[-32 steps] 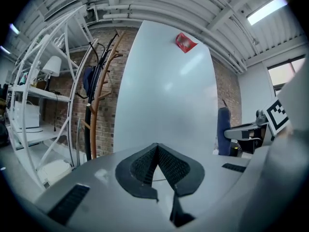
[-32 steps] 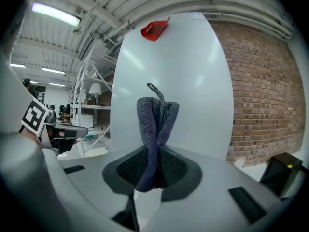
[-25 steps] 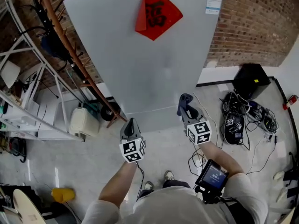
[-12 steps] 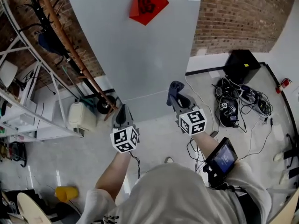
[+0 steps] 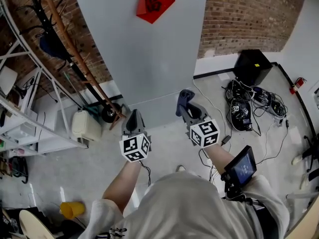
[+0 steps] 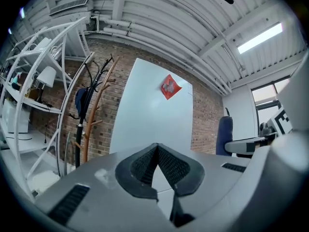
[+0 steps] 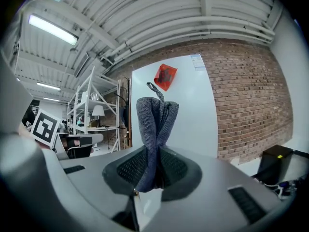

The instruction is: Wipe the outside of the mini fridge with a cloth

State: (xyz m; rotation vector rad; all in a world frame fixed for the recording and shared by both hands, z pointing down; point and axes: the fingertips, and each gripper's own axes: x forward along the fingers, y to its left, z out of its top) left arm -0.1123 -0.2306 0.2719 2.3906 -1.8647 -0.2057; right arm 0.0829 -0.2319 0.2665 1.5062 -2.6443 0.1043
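The mini fridge [image 5: 149, 59] fills the upper centre. The right gripper [image 7: 154, 170] pinches the cloth [image 7: 155, 122] in its fingers; the left gripper [image 6: 157, 149], fingers together, is empty. Best press the cloth flat, stroking evenly.

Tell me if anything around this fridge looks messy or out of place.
Two things. The red diamond-shaped paper decoration high on the pale grey fridge door looks bent rather than lying flat. On the floor right of the fridge, a tangle of black cables and gear lies loose beside a black box. Nothing looks spilled.
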